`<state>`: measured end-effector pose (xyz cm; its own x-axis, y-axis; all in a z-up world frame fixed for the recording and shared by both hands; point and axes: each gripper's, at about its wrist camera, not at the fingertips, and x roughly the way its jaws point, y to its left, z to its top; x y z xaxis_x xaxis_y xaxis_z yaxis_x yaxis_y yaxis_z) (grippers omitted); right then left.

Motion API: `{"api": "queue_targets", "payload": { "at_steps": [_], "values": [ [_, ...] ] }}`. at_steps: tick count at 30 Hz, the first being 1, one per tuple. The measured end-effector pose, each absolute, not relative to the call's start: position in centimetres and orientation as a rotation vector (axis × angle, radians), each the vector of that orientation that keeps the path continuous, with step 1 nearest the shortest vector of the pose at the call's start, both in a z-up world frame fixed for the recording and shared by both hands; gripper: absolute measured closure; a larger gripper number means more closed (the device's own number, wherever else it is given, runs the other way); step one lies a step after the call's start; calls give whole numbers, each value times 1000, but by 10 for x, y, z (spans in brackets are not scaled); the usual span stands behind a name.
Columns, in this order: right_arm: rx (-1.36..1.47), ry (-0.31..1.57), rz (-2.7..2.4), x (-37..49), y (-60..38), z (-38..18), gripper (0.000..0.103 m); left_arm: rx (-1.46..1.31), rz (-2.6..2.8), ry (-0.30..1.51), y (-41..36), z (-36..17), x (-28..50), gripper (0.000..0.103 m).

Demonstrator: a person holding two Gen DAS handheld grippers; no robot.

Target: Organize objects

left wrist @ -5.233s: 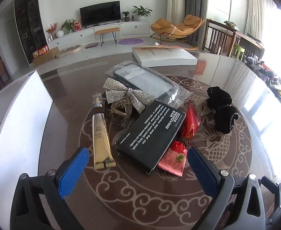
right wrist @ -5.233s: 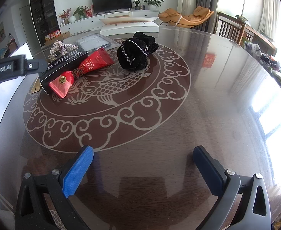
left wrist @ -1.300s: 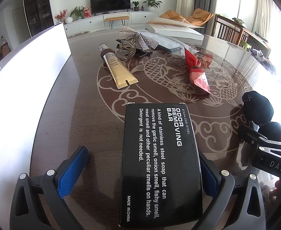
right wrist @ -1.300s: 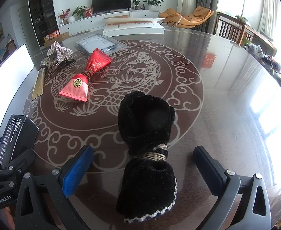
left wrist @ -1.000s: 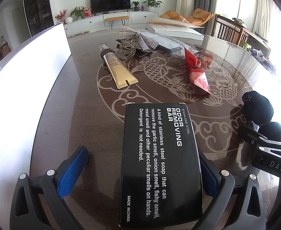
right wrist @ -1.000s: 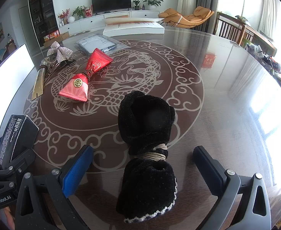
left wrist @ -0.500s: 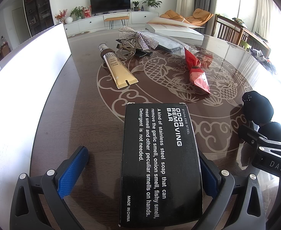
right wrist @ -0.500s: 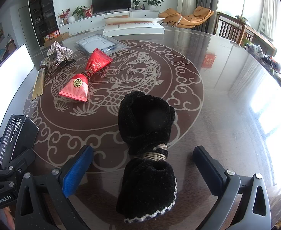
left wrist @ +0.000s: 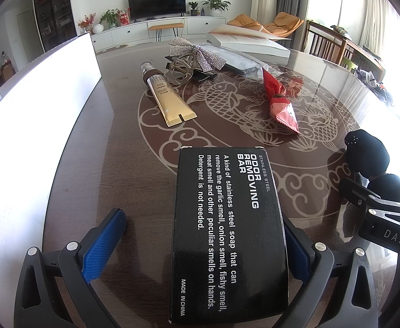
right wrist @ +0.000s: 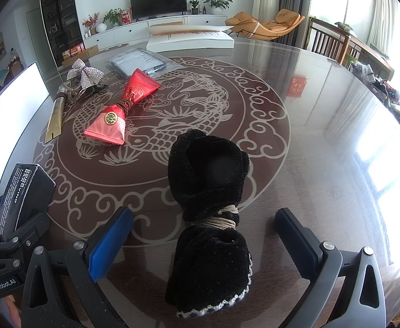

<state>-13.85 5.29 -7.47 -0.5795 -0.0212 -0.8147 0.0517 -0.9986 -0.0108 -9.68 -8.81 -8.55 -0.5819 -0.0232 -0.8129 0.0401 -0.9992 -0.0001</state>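
Black cardboard box [left wrist: 228,235] printed "ODOR REMOVING BAR" in white, lying flat on a dark glossy round table [left wrist: 134,164] patterned with pale fish and cloud scrolls. Framed between the blue-padded fingers of the left gripper [left wrist: 205,243], jaws spread wide: right pad touching or nearly touching the box's right edge, left pad well apart from its left edge, so not clamped. Farther back in the left wrist view: gold tube [left wrist: 167,98] with a silver cap, lying flat; just behind it, a rhinestone bow [left wrist: 197,52] on a clear hair claw; to the right, a red foil packet [left wrist: 280,104] pinched at its middle; behind the bow, a flat item in clear plastic wrap [left wrist: 238,60]; white box [left wrist: 249,43] at the far rim. Tall white panel [left wrist: 36,109] along the table's left side. In the right wrist view: black velvet pouch [right wrist: 210,213], cinched at the waist with beige cord, pale trim at its near end, lying lengthwise between the fingers of the right gripper [right wrist: 204,243]. Jaws wide apart there too, neither pad touching the fabric. Same pouch visible at the far right of the left wrist view, beside the other gripper's dark frame. Living room beyond: television, plants, orange lounge chair.
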Motion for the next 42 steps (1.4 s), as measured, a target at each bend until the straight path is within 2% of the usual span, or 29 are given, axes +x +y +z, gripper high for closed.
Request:
{"api": "queue_targets", "payload": {
  "at_steps": [30, 42],
  "values": [
    [1421, 52, -2755, -139, 53, -75, 0, 1419, -2764, 31, -88, -86, -97, 0],
    [1421, 51, -2755, -139, 53, -75, 0, 1460, -2813, -21, -87, -85, -94, 0]
  ]
}}
